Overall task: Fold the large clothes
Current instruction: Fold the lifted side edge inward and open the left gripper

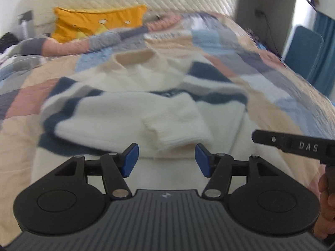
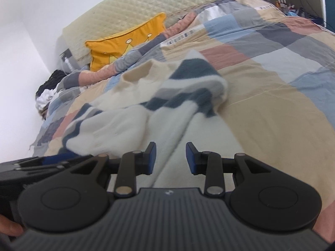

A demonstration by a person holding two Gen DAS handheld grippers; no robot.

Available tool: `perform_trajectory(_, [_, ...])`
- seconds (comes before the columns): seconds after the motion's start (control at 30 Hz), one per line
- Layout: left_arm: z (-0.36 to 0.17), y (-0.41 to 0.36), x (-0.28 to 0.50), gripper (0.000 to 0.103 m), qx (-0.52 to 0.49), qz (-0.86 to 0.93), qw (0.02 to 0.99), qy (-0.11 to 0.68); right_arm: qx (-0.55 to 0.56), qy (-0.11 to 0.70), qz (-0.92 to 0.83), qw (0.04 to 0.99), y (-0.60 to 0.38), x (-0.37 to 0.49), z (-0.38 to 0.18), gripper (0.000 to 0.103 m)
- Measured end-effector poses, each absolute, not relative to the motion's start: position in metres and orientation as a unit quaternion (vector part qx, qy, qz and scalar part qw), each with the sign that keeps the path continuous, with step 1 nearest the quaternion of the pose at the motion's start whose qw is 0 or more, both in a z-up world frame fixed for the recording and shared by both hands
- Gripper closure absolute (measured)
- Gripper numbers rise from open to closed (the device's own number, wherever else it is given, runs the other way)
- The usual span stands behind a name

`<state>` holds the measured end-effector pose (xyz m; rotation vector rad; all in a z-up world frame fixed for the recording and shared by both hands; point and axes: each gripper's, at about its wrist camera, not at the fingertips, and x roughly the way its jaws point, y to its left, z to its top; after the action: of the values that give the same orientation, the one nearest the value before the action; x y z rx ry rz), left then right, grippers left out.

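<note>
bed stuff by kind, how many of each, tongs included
sweater: 1
yellow cushion: 1
patchwork quilt: 1
tongs: 2, left tongs and right tongs, both open with nothing between the pads
total: 5

We see a bed (image 2: 272,113) under a patchwork quilt (image 1: 261,79) of beige, blue, grey and pink squares — a cream quilted headboard (image 2: 167,2) behind it, an orange cushion (image 1: 94,24) leaning there. White wall (image 2: 25,52) on one side, blue curtain (image 1: 326,41) on the other.
</note>
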<state>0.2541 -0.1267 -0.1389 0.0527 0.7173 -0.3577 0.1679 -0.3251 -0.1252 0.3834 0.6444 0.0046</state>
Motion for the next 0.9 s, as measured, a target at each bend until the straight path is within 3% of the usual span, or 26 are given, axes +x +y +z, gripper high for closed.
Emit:
perform_trajectory(0.47, [-0.171,-0.063,0.276,0.037,-0.097,-0.084,0.925,0.359,0.068,0.285,0.085,0.952,-0.283,0.214,-0.107,0.068])
perform_trajectory(0.7, [-0.194,-0.047,0.29,0.037,-0.132,-0.068,0.91,0.387,0.051,0.305,0.11,0.945,-0.261,0.24,-0.124,0.068])
perform_trajectory(0.73, [-0.197,-0.045,0.293,0.037,-0.139,-0.064,0.908,0.391,0.052,0.304,0.115,0.944,-0.257,0.241,-0.126,0.064])
perform_trajectory(0.8, [-0.201,-0.04,0.298,0.037,-0.153,-0.06,0.903,0.396,0.045,0.291,0.125,0.947,-0.251,0.239,-0.127,0.047])
perform_trajectory(0.9, [-0.206,-0.034,0.302,0.037,-0.175,-0.056,0.898,0.4,0.028,0.27,0.15,0.951,-0.241,0.235,-0.124,0.046])
